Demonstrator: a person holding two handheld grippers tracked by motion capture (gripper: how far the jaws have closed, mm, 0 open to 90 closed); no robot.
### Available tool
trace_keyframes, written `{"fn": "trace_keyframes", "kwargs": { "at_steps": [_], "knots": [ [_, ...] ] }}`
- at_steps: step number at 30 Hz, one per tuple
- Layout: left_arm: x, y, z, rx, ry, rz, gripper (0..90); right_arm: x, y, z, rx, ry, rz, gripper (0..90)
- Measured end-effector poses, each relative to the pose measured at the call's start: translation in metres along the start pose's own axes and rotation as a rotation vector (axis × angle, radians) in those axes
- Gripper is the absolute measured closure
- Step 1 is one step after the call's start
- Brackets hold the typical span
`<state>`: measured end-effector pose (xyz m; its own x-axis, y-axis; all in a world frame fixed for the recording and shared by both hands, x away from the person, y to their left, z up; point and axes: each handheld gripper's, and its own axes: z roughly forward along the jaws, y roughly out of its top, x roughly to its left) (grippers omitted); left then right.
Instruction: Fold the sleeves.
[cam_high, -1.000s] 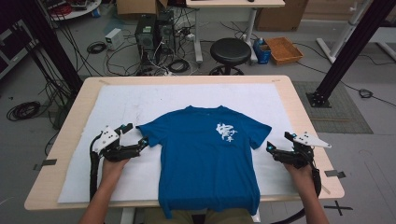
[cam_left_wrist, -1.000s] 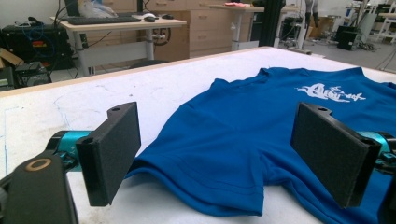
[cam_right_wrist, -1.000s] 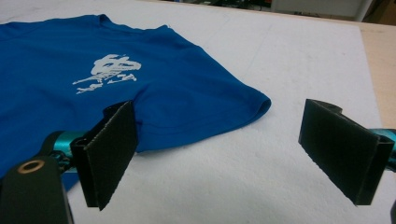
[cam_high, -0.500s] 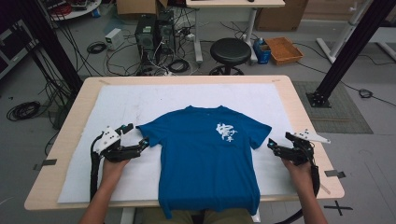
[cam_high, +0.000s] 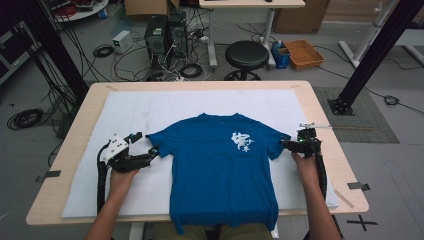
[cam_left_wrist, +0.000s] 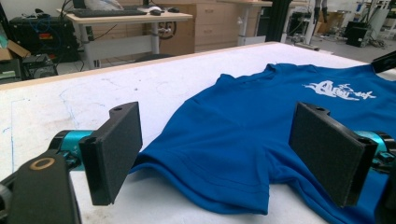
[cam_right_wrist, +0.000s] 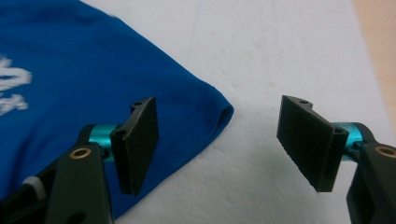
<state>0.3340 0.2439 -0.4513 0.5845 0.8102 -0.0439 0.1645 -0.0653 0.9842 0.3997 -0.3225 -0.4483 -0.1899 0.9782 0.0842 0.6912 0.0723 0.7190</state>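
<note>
Sleeves are being lined up for a grasp: the blue T-shirt is lying flat, chest print up, on the white mat covering the bench. The left tongs are hovering open at one sleeve hem, while the right tongs (jaws just closing, nothing pinched yet) are straddling the other. Next, both need to nip fabric.

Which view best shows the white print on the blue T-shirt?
The high view: the T-shirt lies flat and the whole white print faces the camera. The left gripper view catches the print at a shallow angle, far off; the right gripper view cuts it off at the frame's left edge.
</note>
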Motion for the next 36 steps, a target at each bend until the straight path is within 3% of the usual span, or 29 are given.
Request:
{"fn": "trace_keyframes", "kwargs": {
  "at_steps": [3, 8, 9, 10, 13, 14, 15, 16, 17, 20, 21, 22, 23, 24, 26, 29, 32, 33, 34, 36],
  "knots": [
    [0.000, 0.000, 0.000, 0.000, 0.001, 0.001, 17.6, 0.007, 0.003, 0.003, 0.015, -0.049, -0.048, 39.8],
    [-0.001, 0.000, 0.001, 0.006, 0.003, 0.007, 18.0, 0.013, 0.005, 0.003, 0.010, -0.008, -0.125, 70.7],
    [-0.001, 0.000, 0.001, 0.006, 0.003, 0.007, 18.1, 0.013, 0.005, 0.003, 0.010, -0.008, -0.125, 70.7],
    [-0.001, 0.000, 0.001, 0.006, 0.005, 0.007, 18.0, 0.017, 0.005, 0.003, 0.010, -0.007, -0.154, 82.3],
    [-0.001, 0.000, 0.001, 0.008, 0.008, 0.004, 18.3, 0.019, 0.008, -0.001, 0.004, 0.013, -0.137, 85.4],
    [-0.001, 0.000, 0.001, 0.010, 0.008, 0.003, 18.4, 0.021, 0.011, -0.005, -0.032, 0.027, -0.141, 85.5],
    [-0.001, 0.000, 0.001, 0.010, 0.008, 0.003, 18.4, 0.021, 0.011, -0.005, -0.032, 0.027, -0.141, 85.5],
    [0.000, 0.000, 0.001, 0.012, 0.006, 0.002, 18.4, 0.032, 0.019, -0.017, -0.115, 0.076, -0.165, 85.6],
    [0.000, 0.000, 0.001, 0.012, 0.006, 0.002, 18.5, 0.040, 0.023, -0.022, -0.147, 0.106, -0.178, 85.6],
    [0.000, 0.000, 0.001, 0.012, 0.007, 0.003, 18.5, 0.073, 0.033, -0.027, -0.194, 0.241, -0.220, 85.1],
    [0.000, 0.000, 0.001, 0.012, 0.007, 0.003, 18.5, 0.073, 0.033, -0.027, -0.194, 0.241, -0.220, 85.1],
    [-0.001, 0.000, 0.001, 0.014, 0.009, 0.003, 18.5, 0.093, 0.036, -0.026, -0.229, 0.377, -0.227, 76.5],
    [0.000, 0.000, 0.001, 0.012, 0.007, 0.003, 18.5, 0.103, 0.038, -0.026, -0.240, 0.381, -0.231, 66.5],
    [0.000, 0.000, 0.001, 0.014, 0.006, 0.002, 18.5, 0.110, 0.039, -0.026, -0.245, 0.378, -0.232, 62.9],
    [0.000, 0.000, 0.001, 0.013, 0.006, 0.003, 18.5, 0.116, 0.039, -0.025, -0.245, 0.370, -0.246, 61.4],
    [-0.001, 0.000, 0.001, 0.013, 0.009, 0.003, 18.5, 0.113, 0.037, -0.023, -0.225, 0.302, -0.266, 61.1],
    [-0.001, 0.000, 0.001, 0.014, 0.010, 0.003, 18.6, 0.103, 0.035, -0.022, -0.174, 0.216, -0.289, 72.4],
    [-0.001, 0.000, 0.001, 0.014, 0.010, 0.003, 18.5, 0.103, 0.035, -0.022, -0.174, 0.216, -0.289, 72.4],
    [-0.001, 0.000, 0.001, 0.015, 0.011, 0.004, 18.6, 0.098, 0.030, -0.019, -0.090, 0.196, -0.325, 80.9],
    [-0.001, 0.001, 0.002, 0.017, 0.012, 0.002, 18.6, 0.096, 0.024, -0.015, -0.004, 0.162, -0.384, 85.7]
  ]
}}
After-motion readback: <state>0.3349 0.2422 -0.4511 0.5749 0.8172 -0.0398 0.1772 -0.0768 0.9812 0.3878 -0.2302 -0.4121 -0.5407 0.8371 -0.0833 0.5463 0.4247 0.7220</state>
